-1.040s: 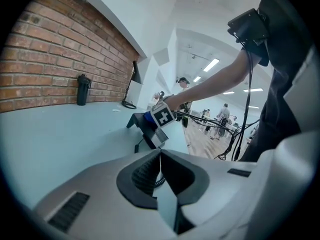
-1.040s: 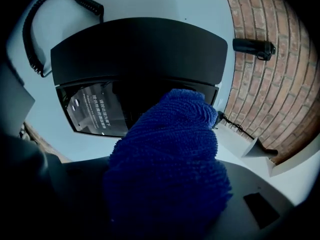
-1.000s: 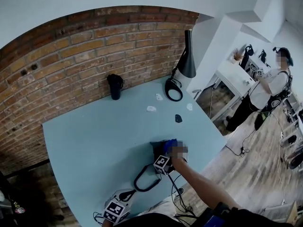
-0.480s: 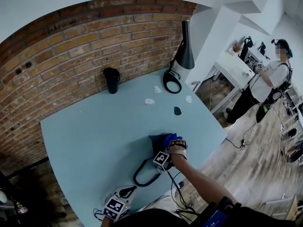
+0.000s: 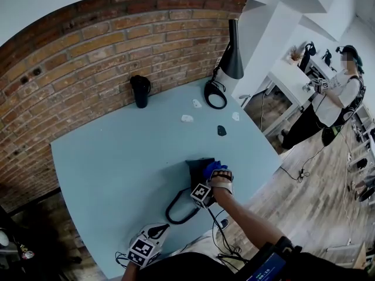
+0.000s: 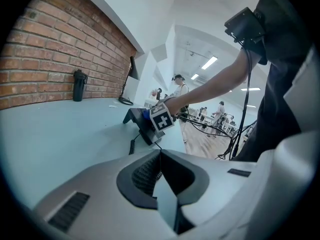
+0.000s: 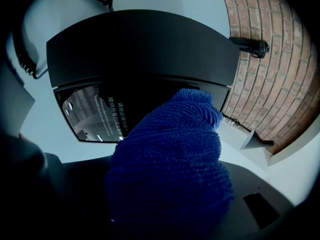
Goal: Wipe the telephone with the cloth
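Observation:
A black telephone (image 5: 196, 167) sits near the front of the light blue table (image 5: 117, 163); its coiled cord (image 5: 177, 208) loops toward me. My right gripper (image 5: 209, 179) is shut on a blue cloth (image 5: 213, 168) and presses it against the phone's right side. In the right gripper view the cloth (image 7: 170, 174) fills the space between the jaws, against the telephone (image 7: 140, 49) and its glossy screen. My left gripper (image 5: 153, 235) rests low at the table's front edge, away from the phone. In its own view the left gripper (image 6: 160, 184) stands shut and holds nothing.
A black tumbler (image 5: 140, 91) stands by the brick wall. A black lamp (image 5: 231, 60) with a ring base (image 5: 215, 103) is at the far right corner. Small white bits (image 5: 187, 118) and a dark pebble (image 5: 221, 130) lie behind the phone. A person (image 5: 331, 104) stands beyond the table.
The right gripper has slid the cloth a little farther along the telephone. The left gripper has stayed where it was.

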Motion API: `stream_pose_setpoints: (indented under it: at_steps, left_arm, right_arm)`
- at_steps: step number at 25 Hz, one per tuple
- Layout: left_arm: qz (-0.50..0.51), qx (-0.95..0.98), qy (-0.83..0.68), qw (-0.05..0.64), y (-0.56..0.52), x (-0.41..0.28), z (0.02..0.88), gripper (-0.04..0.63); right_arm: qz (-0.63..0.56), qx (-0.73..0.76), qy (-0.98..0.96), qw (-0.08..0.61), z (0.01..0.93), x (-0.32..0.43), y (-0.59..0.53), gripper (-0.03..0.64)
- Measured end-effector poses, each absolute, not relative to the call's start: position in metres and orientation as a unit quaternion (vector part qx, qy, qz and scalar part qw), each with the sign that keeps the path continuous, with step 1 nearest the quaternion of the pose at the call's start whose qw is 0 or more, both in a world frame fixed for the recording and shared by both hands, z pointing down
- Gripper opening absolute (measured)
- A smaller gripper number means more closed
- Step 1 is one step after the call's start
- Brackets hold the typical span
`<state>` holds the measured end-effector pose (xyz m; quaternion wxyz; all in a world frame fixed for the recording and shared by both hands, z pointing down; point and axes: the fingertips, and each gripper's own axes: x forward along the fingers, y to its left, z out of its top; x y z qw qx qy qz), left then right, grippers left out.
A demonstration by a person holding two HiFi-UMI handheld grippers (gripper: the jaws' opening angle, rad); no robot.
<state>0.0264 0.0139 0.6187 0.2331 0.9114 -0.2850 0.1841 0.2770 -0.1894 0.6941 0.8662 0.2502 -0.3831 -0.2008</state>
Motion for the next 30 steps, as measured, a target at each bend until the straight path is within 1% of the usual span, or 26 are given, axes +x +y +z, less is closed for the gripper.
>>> stream_pose_setpoints:
  at_steps: [10, 24, 30]
  left_arm:
    - [0.181, 0.909, -0.293, 0.235, 0.010, 0.021, 0.619, 0.021]
    - [0.183, 0.909, -0.286, 0.240, 0.014, 0.020, 0.624, 0.021]
    - [0.180, 0.910, -0.287, 0.238, 0.013, 0.021, 0.622, 0.021]
  right_arm:
    - [-0.195, 0.231, -0.371, 0.878, 0.694, 0.276, -0.173, 0.195]
    - [-0.202, 0.233, -0.378, 0.873, 0.713, 0.279, -0.153, 0.195]
    - [-0.202, 0.228, -0.368, 0.878, 0.705, 0.281, -0.141, 0.195]
